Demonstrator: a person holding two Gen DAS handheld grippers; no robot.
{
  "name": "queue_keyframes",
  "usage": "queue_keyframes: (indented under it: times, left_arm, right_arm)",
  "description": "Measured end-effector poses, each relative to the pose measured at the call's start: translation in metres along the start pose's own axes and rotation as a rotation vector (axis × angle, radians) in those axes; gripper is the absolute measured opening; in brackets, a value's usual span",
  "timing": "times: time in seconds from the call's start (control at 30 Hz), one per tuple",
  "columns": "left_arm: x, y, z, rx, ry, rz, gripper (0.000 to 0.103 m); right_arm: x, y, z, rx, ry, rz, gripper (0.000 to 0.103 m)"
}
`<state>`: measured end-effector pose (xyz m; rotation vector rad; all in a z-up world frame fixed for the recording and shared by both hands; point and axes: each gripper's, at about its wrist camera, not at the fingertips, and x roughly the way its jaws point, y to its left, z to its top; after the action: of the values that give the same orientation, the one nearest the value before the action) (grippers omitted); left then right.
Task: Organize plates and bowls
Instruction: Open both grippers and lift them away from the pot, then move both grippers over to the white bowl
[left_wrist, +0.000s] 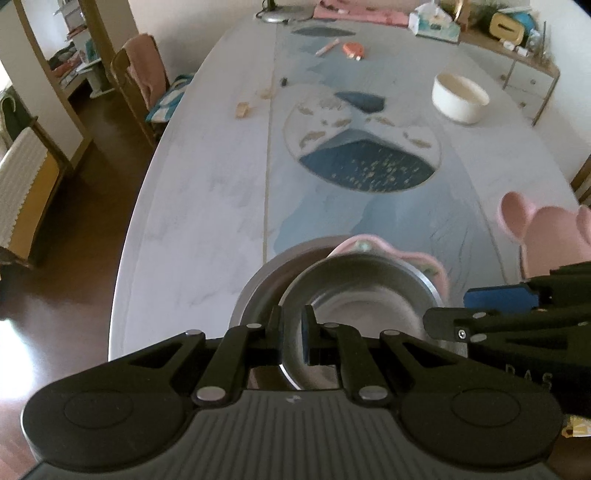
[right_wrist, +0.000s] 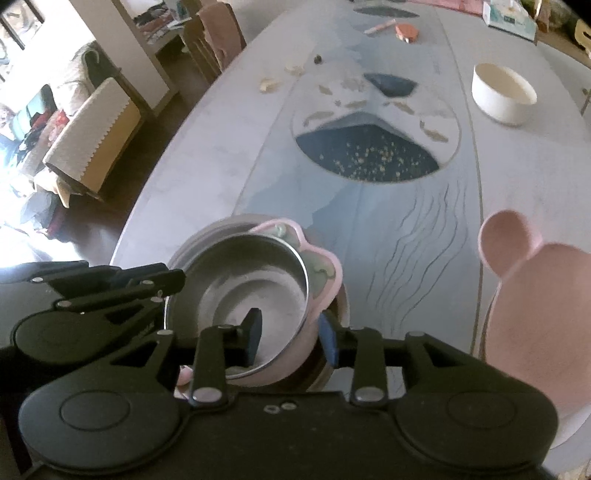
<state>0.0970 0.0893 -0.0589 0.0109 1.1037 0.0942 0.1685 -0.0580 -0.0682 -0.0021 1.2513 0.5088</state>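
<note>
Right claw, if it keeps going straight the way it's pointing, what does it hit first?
The right claw already straddles the near rim of the steel bowl nested in the pink bowl; straight on, it likely meets that bowl's inside first.

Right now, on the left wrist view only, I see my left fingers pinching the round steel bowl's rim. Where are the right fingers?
Observer: The right gripper straddles the near rim, with one finger inside the round steel bowl and one outside.
Operator: Outside of what?
Observer: Outside the pink scalloped bowl that the steel one nests in; its pink wall fills the gap.
Operator: Clamped?
Observer: Cannot tell; the inner finger may stand clear.
</note>
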Motion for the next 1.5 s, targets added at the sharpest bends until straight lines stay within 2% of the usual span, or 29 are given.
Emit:
queue_keyframes:
  times: [0.17, 0.53, 0.6, 0.67, 0.73, 0.83, 0.87, 0.9, 1.07, 1.2, 1.47, 1.5]
  left_arm:
    - [-0.018, -0.006, 0.011, 0.003, -0.044, -0.025, 0.008]
    - [-0.046, -0.029, 0.054, 0.019, -0.141, -0.042, 0.009]
    - [-0.048, -0.034, 0.066, 0.012, -0.152, -0.054, 0.010]
    - [-0.048, -0.041, 0.078, 0.010, -0.164, -0.066, 0.011]
    - [-0.047, -0.050, 0.091, 0.015, -0.178, -0.068, 0.016]
    - [-0.045, -0.065, 0.111, 0.015, -0.209, -0.066, 0.047]
    - [-0.046, -0.069, 0.117, 0.012, -0.226, -0.061, 0.063]
    - [-0.046, -0.074, 0.123, 0.009, -0.242, -0.055, 0.068]
    - [-0.034, -0.101, 0.161, 0.018, -0.254, -0.069, 0.069]
    - [-0.019, -0.125, 0.192, 0.034, -0.262, -0.074, 0.075]
    - [0.025, -0.168, 0.243, 0.040, -0.246, -0.110, 0.076]
    - [0.031, -0.171, 0.249, 0.035, -0.236, -0.116, 0.076]
  right_arm:
    - [-0.020, -0.006, 0.008, -0.008, -0.030, 0.025, 0.037]
    - [-0.069, -0.034, 0.035, -0.019, -0.127, 0.053, 0.050]
    - [-0.076, -0.045, 0.044, -0.013, -0.149, 0.052, 0.060]
    - [-0.085, -0.059, 0.053, -0.007, -0.181, 0.039, 0.062]
    - [-0.093, -0.072, 0.062, -0.003, -0.205, 0.023, 0.064]
    - [-0.100, -0.097, 0.077, 0.010, -0.231, 0.004, 0.065]
    - [-0.102, -0.106, 0.082, 0.014, -0.239, -0.003, 0.066]
    - [-0.104, -0.114, 0.088, 0.018, -0.247, -0.010, 0.066]
    - [-0.110, -0.157, 0.111, 0.045, -0.281, -0.034, 0.071]
    - [-0.109, -0.193, 0.132, 0.064, -0.300, -0.058, 0.080]
    - [-0.087, -0.253, 0.170, 0.096, -0.284, -0.103, 0.090]
    - [-0.083, -0.260, 0.174, 0.103, -0.277, -0.107, 0.095]
